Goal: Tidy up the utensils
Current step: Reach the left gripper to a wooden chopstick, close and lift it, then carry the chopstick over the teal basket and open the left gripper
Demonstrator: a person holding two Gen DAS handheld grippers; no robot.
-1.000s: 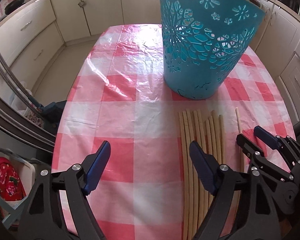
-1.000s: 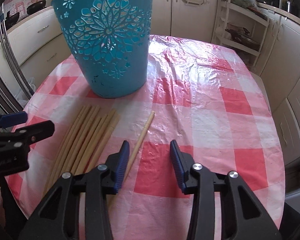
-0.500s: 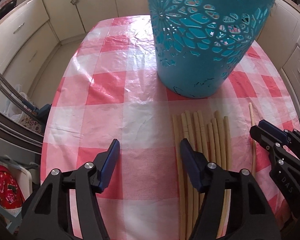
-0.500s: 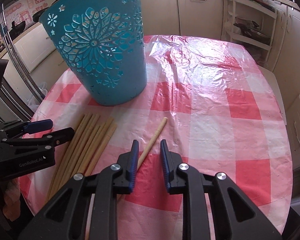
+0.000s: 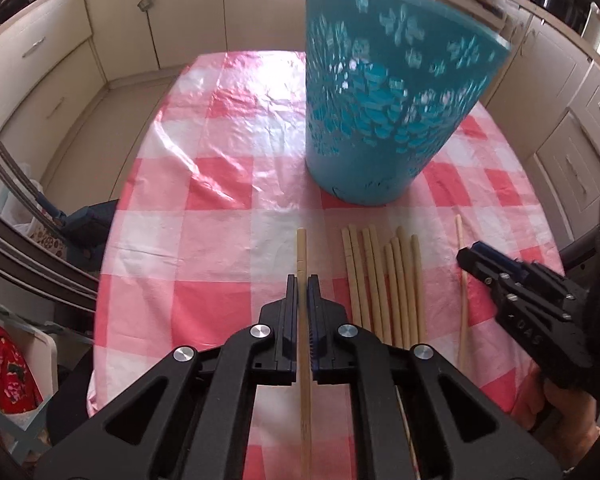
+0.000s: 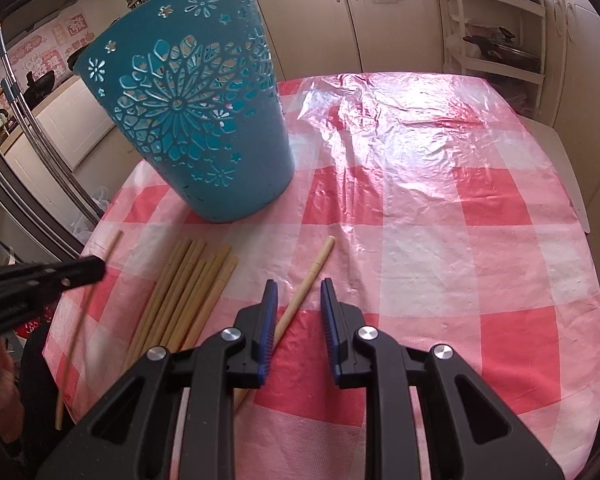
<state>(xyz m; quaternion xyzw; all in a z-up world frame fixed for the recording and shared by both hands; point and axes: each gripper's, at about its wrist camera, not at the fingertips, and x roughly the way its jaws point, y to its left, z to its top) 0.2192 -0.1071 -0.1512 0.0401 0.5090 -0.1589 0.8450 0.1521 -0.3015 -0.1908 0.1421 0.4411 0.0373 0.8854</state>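
A teal cut-out basket stands on the red-and-white checked table; it also shows in the right wrist view. My left gripper is shut on one wooden chopstick and holds it lifted, pointing toward the basket. Several more chopsticks lie in a bundle to its right. A single chopstick lies between the fingers of my right gripper, which is open just above it. The right gripper shows in the left wrist view.
Cream kitchen cabinets surround the table. A white shelf rack stands at the back right. A metal rail and a red bag sit off the table's left edge.
My left gripper has shut on one chopstick and lifted it away from the bundle. My right gripper, nearly shut half a second ago, has opened somewhat over the single chopstick.
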